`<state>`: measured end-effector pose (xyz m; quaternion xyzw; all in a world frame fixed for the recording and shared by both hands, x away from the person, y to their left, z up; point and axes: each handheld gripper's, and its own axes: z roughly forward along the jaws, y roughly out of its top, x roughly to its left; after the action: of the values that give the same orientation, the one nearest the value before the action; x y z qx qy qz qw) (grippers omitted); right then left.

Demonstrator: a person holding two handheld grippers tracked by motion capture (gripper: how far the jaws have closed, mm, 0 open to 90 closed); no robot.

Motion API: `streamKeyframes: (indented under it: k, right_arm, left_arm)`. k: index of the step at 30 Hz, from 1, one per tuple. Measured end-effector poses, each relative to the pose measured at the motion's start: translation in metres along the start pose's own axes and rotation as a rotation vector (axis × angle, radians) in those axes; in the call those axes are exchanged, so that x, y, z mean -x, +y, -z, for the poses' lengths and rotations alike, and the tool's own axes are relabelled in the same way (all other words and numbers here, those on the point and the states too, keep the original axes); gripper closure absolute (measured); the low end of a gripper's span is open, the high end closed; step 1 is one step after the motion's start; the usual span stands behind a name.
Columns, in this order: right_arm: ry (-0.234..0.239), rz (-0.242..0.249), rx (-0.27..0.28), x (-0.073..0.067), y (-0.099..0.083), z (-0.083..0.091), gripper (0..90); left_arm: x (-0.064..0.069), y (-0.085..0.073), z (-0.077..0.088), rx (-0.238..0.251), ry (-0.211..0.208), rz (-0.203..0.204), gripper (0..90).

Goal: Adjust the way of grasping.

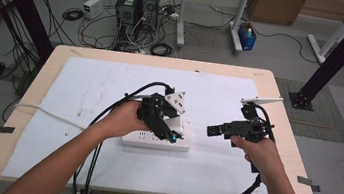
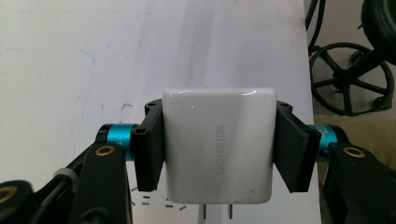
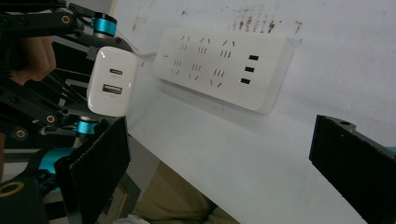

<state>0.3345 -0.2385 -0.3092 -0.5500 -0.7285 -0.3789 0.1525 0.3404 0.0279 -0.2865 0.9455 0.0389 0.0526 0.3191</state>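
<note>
White charger (image 2: 217,144) sits clamped in the left gripper (image 1: 171,136) over the power strip (image 3: 224,65), right gripper (image 3: 233,154) hanging open to its right, so next it needs its prongs lined up with a socket.

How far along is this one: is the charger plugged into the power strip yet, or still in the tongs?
Done: the left tongs are shut on the white charger, pads on both its sides. In hand: it hangs above the power strip, prongs bare in the left gripper view, so not yet plugged in. Left: seating the prongs in a socket and letting go. The right tongs are open and hold nothing, apart from the strip.
</note>
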Motion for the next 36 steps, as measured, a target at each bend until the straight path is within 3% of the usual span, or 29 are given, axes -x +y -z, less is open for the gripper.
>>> streamKeyframes:
  k: [10,13,17,24,25,30,36]
  right_arm:
    - [0.091,-0.031,0.004,-0.006,0.002,-0.006,6.1]
    - [0.097,-0.028,-0.003,-0.007,0.003,-0.009,6.3]
    - [0.134,-0.026,-0.002,-0.008,0.003,-0.013,12.9]
    - [0.134,-0.027,-0.023,-0.012,0.004,-0.018,13.1]
    - [0.143,-0.027,-0.027,-0.013,0.005,-0.020,17.5]
    - [0.146,-0.021,-0.042,-0.014,0.005,-0.024,17.9]
    - [0.171,-0.022,-0.057,-0.015,0.005,-0.029,25.2]
  left_arm:
    - [0.003,0.007,-0.007,0.031,0.000,-0.020,42.5]
    - [0.004,0.009,-0.011,0.040,0.002,-0.031,42.5]
    - [0.006,0.011,-0.016,0.050,0.000,-0.034,42.5]
    - [0.007,0.015,-0.020,0.063,-0.004,-0.051,42.5]
    - [0.009,0.016,-0.023,0.071,-0.008,-0.053,42.5]
    - [0.010,0.018,-0.025,0.074,-0.013,-0.064,42.5]
    - [0.012,0.018,-0.025,0.078,-0.010,-0.069,42.5]
